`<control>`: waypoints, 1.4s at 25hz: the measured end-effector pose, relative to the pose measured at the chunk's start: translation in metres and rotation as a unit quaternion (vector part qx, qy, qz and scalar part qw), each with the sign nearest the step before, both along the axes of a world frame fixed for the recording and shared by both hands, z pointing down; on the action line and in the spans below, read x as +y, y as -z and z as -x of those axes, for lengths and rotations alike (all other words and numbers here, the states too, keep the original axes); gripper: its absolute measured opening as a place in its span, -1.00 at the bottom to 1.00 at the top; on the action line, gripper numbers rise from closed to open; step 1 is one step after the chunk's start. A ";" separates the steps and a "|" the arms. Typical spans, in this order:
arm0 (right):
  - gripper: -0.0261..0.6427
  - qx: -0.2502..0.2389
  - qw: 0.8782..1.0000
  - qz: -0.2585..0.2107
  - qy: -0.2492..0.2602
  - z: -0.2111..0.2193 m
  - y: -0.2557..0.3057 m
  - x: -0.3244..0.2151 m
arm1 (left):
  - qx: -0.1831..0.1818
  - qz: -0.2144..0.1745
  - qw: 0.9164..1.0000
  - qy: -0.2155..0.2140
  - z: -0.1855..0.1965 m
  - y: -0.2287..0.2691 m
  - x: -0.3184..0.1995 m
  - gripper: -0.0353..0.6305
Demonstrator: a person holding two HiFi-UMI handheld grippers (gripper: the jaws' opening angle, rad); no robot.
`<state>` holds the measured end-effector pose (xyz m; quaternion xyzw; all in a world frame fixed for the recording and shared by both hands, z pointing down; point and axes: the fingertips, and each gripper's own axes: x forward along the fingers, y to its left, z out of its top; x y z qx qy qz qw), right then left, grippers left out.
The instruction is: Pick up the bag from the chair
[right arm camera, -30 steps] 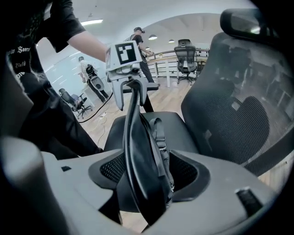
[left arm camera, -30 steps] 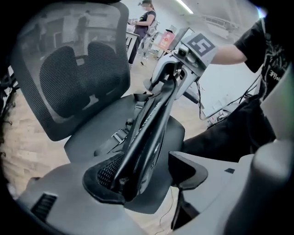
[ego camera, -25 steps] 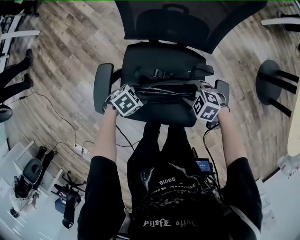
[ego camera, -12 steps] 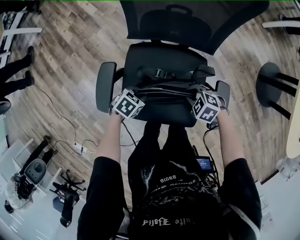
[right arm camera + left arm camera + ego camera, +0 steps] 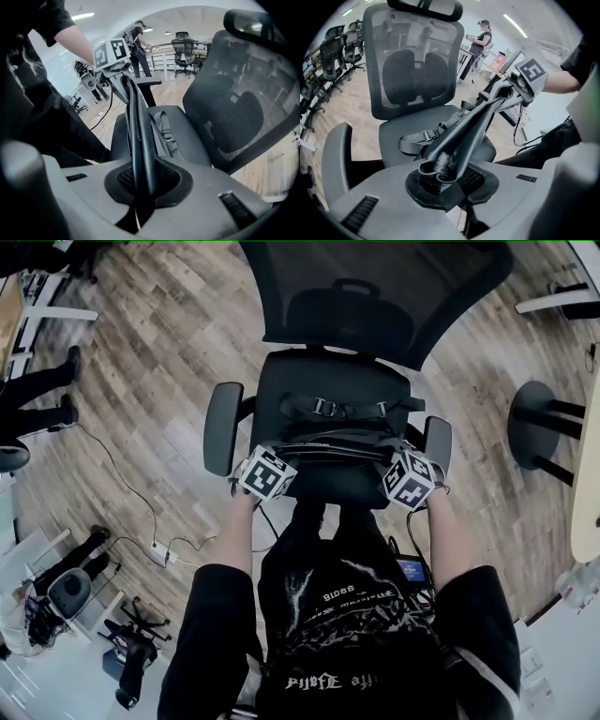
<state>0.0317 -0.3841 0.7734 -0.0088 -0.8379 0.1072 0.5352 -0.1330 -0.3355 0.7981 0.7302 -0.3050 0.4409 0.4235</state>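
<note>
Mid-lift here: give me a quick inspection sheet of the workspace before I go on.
Surface: chair seat, black.
Job's things: bag stretched between both grippers; its buckled strap lies on the seat.
Clutter: nothing seen.
Grippers: left gripper and right gripper, jaws shut on the bag's ends.
Cables: floor cable runs to a power strip, left of the chair.
Surroundings: wood floor, round stand base right, a person's legs far left.
</note>
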 end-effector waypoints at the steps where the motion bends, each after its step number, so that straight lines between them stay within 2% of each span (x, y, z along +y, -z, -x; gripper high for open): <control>1: -0.81 0.001 1.000 -0.002 -0.002 -0.001 0.004 0.002 | 0.001 -0.003 1.000 0.001 -0.001 0.003 0.002 -0.74; 22: -0.81 0.008 0.999 -0.048 -0.011 0.003 0.088 0.061 | 0.011 -0.062 0.997 -0.038 0.003 0.081 0.056 -0.74; 28: -0.81 -0.005 0.996 -0.059 -0.063 0.004 0.108 0.071 | -0.002 -0.100 0.995 -0.002 0.008 0.102 0.057 -0.74; 35: -0.81 0.005 0.995 -0.069 -0.071 0.005 0.131 0.096 | 0.006 -0.109 0.993 -0.042 0.009 0.124 0.076 -0.74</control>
